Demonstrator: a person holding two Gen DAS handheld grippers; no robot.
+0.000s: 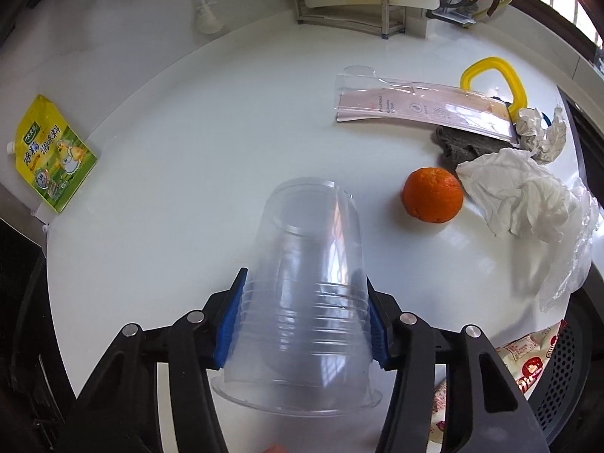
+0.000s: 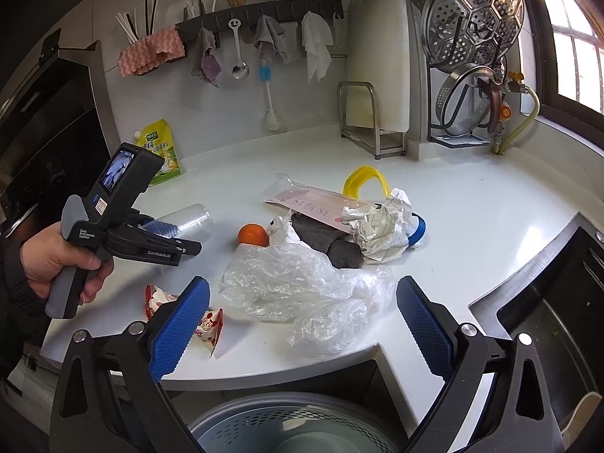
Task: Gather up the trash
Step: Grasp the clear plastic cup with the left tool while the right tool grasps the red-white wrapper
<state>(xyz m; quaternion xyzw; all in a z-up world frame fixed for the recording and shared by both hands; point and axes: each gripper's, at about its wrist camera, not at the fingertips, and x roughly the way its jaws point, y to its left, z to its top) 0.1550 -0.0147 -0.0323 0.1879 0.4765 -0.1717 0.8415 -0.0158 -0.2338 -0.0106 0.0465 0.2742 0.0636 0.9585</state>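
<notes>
My left gripper (image 1: 305,324) is shut on a clear plastic cup (image 1: 309,264), held sideways above the white counter (image 1: 181,120); it also shows in the right wrist view (image 2: 185,219). My right gripper (image 2: 302,324) is open and empty, over the counter's front edge, just short of a crumpled clear plastic bag (image 2: 302,283). A red-and-white wrapper (image 2: 209,326) lies by its left finger. Crumpled white tissue (image 1: 517,192), crumpled checked paper (image 2: 381,222) and a flat clear package (image 1: 419,105) lie further back.
An orange (image 1: 432,194) and a dark grey cloth (image 2: 332,241) lie among the trash. A yellow handle (image 1: 494,79) lies behind. A yellow seasoning pouch (image 1: 53,154) leans at the left. A grey perforated bin (image 2: 294,426) stands below the counter edge. A sink (image 2: 558,321) is at the right.
</notes>
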